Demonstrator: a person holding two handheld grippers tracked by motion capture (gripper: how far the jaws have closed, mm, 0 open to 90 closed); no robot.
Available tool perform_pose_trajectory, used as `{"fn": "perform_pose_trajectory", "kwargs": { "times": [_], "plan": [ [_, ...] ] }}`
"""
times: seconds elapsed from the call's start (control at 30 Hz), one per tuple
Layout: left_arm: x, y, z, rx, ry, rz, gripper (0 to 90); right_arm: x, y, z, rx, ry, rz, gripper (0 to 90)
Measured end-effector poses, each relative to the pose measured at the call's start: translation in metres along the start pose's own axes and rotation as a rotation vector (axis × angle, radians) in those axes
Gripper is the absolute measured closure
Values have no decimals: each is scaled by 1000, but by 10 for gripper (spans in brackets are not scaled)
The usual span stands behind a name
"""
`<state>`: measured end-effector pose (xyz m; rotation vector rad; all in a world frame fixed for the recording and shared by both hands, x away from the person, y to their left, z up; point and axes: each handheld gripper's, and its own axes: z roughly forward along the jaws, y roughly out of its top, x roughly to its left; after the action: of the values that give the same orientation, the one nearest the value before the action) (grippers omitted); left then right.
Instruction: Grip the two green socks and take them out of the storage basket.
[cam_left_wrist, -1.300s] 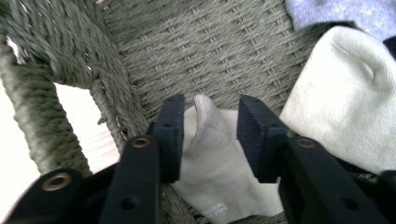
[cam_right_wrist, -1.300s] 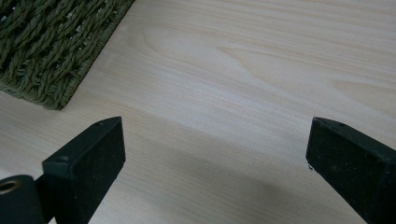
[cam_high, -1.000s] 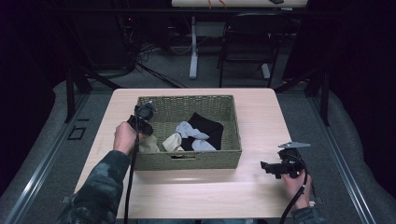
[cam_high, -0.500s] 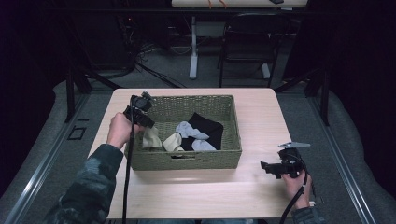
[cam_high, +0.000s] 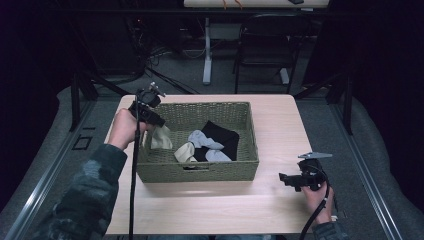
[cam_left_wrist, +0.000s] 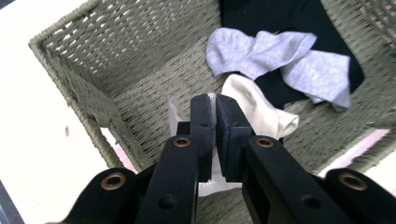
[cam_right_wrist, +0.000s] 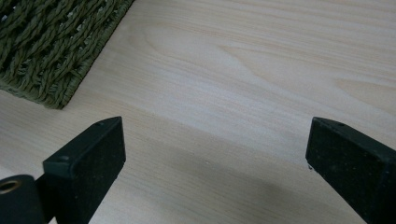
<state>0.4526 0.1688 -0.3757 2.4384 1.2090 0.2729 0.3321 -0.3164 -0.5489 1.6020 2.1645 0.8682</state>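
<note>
My left hand-held gripper (cam_left_wrist: 214, 107) is clenched on a pale cream sock (cam_high: 161, 138), holding it up over the left end of the woven basket (cam_high: 197, 170). A grey sock (cam_left_wrist: 275, 58), a black one (cam_left_wrist: 299, 18) and another cream one (cam_left_wrist: 254, 109) lie inside. My right hand-held gripper (cam_right_wrist: 215, 154) rests released above the desk (cam_high: 280, 125), right of the basket.

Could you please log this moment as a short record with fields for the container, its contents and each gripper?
container: green wicker basket on a light wooden table
contents: grey sock, cream sock, black garment
left gripper: shut on a white sock, raised above the basket's left end
right gripper: open, low over bare table, right of the basket
</note>
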Motion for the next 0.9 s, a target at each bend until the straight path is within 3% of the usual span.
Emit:
{"fn": "perform_pose_trajectory", "kwargs": {
  "times": [0.5,0.9],
  "plan": [
    [-1,17,-28,-38,1,13,863,0,0,0,1,2,0,42],
    [8,36,-63,-89,26,3,864,0,0,1,1,1,1,43]
  ]
}}
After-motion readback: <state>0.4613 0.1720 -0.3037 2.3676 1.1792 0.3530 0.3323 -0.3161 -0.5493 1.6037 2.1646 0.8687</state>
